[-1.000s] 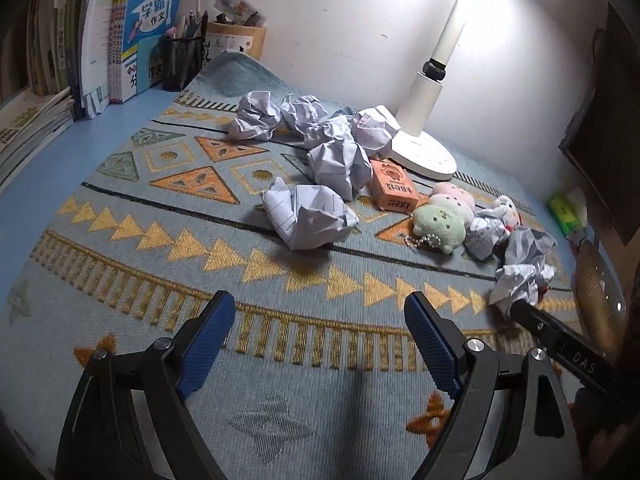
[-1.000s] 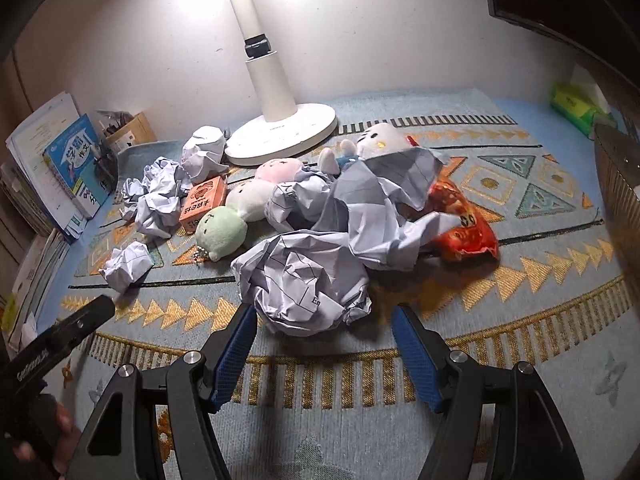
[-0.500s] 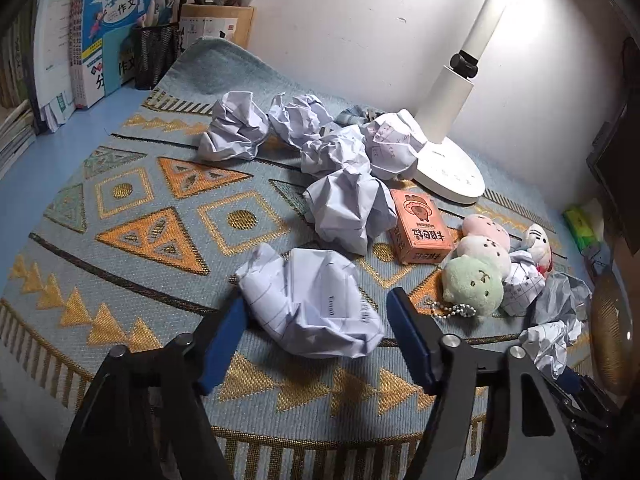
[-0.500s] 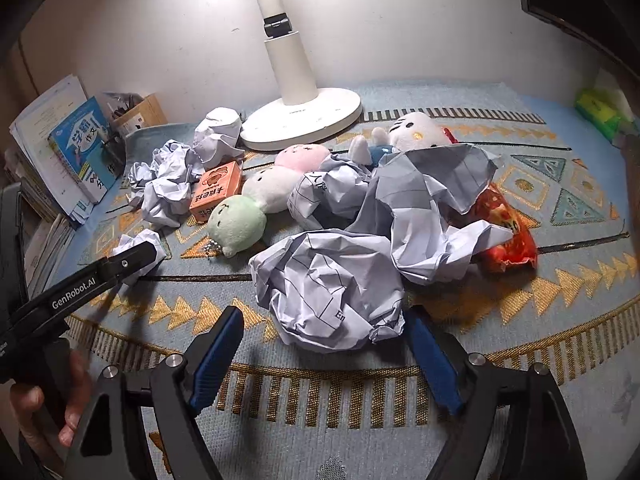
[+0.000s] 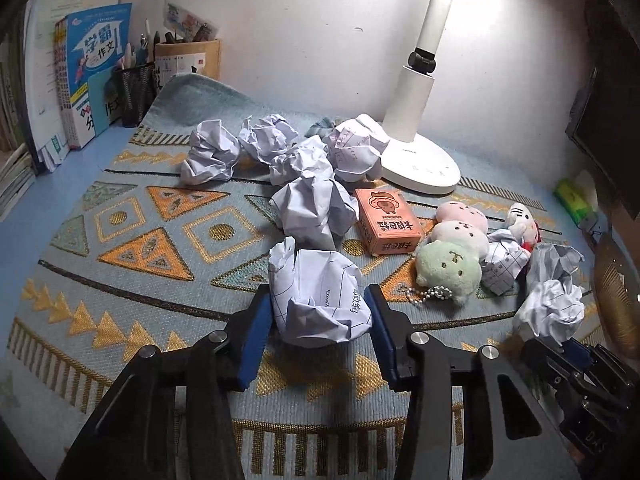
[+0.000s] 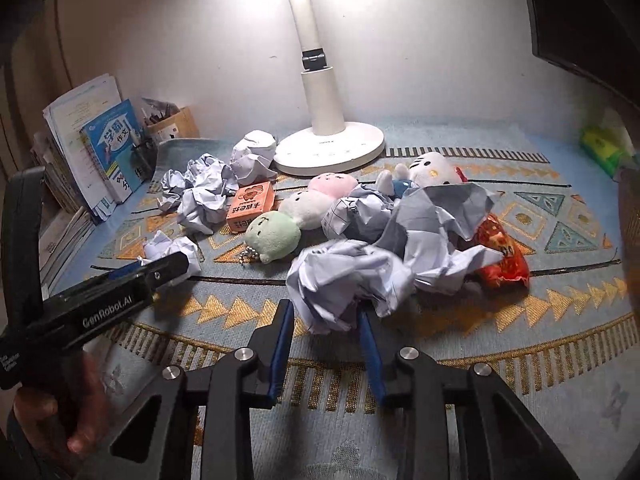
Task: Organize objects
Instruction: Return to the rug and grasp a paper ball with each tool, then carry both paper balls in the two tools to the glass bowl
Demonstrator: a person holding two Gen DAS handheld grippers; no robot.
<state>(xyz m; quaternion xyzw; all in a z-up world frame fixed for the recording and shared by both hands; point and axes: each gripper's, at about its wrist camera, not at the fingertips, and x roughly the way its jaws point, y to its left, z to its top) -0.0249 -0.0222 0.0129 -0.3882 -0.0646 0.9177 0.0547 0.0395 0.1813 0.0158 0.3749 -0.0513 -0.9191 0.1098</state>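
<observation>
A crumpled white paper ball (image 5: 316,284) with printed lines lies on the patterned mat (image 5: 132,240). My left gripper (image 5: 318,304) is closing on it, and both blue pads touch its sides. In the right wrist view a larger crumpled paper ball (image 6: 344,276) sits between the closing jaws of my right gripper (image 6: 324,314), squeezed by the pads. More crumpled sheets (image 5: 280,148) lie in a pile toward the back. The left gripper's side (image 6: 120,292) also shows in the right wrist view, with a hand (image 6: 76,412) on its handle.
An orange box (image 5: 388,224), a green plush (image 5: 448,268), a pink plush (image 5: 460,212) and a white cat plush (image 6: 434,168) lie mid-mat. A red snack bag (image 6: 500,256) sits beside loose paper. A lamp base (image 5: 420,164), books (image 5: 96,68) and a pen holder (image 5: 136,92) stand behind.
Both grippers moved forward over the mat to their paper balls. Their jaws, wide a second ago, have narrowed onto the paper.
</observation>
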